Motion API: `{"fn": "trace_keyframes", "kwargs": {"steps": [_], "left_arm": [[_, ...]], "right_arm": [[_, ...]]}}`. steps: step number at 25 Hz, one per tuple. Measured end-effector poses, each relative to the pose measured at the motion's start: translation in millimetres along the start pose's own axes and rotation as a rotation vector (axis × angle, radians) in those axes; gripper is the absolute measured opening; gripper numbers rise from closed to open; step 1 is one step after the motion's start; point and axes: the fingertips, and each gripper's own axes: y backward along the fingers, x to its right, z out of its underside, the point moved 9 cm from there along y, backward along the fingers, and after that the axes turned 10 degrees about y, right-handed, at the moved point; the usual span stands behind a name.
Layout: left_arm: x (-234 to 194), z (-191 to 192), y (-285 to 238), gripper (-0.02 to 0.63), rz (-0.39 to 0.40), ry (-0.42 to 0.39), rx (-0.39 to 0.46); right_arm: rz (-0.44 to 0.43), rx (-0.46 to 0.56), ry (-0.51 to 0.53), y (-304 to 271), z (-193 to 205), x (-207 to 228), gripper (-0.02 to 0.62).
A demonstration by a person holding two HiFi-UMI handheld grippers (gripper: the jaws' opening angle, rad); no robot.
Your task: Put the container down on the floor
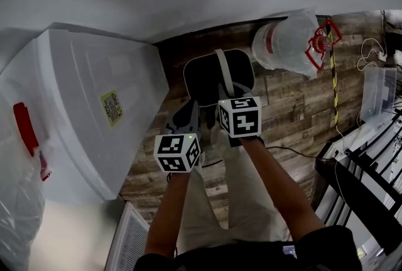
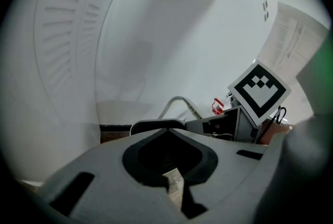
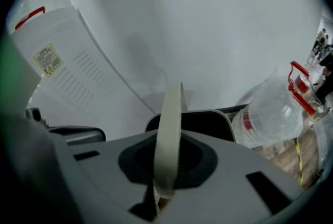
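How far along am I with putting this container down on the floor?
Done: right gripper shut on the handle. In hand: container held low over the wood floor; touchdown unclear. Left: rest it there, release.

Black container (image 1: 206, 80), beige handle (image 3: 169, 134); brown wood-grain floor (image 1: 286, 116); white appliance (image 1: 75, 119), yellow label (image 1: 111, 107); clear jug (image 1: 286, 43), red fitting (image 1: 320, 43).

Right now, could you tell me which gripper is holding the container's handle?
The right gripper: its jaws grip the pale handle of the dark container; the left gripper is shut on nothing.
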Motion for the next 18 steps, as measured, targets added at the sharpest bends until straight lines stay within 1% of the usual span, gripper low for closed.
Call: {"fn": "trace_keyframes", "kwargs": {"steps": [4,10,18], "left_arm": [[-9,3,-10,0.017,0.003,0.006,0.000],[-24,11,-31,0.017,0.035,0.085,-0.017],[-42,21,-57,0.017,0.020,0.062,-0.024]], "right_arm": [[-0.002,-0.008,0.008,-16,2,2,0.034],[-0.005,-0.017,0.010,-46,3,6,0.034],[-0.012,-0.012,0.011,-79,5,11,0.034]]}}
